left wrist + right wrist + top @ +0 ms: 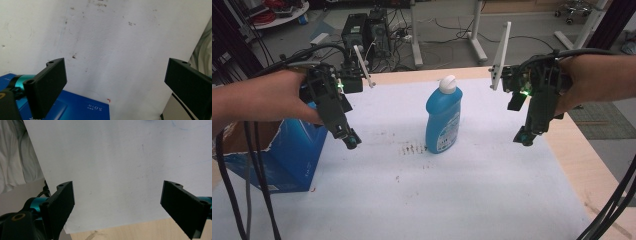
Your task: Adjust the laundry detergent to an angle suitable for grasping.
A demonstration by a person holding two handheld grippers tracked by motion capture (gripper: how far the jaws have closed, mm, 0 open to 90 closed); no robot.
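Left gripper held above the left part of the white sheet, tilted downward, jaws spread wide with nothing between them; same gap seen in the left gripper view, black pads far apart over stained white paper; just beneath and to the left, a blue box lying at the table's left edge, its corner also showing under the left jaw; a white stick rising from the gripper's back; dark cables trailing down from the left forearm.

Toward the middle, a smear of small dark marks on the sheet, just left of the blue bottle; bottle upright with white cap, standing on the sheet about midway between the two grippers, apart from both, nothing standing between it and either one.

Further right, right gripper hovering over the sheet's right edge, pointing down, released and holding nothing; in the right gripper view jaws wide over the paper's border, bare wooden table showing below; another white stick standing up behind it; cables hanging at the far right.

Beyond the table, desk legs, computer cases and tangled leads on the floor.
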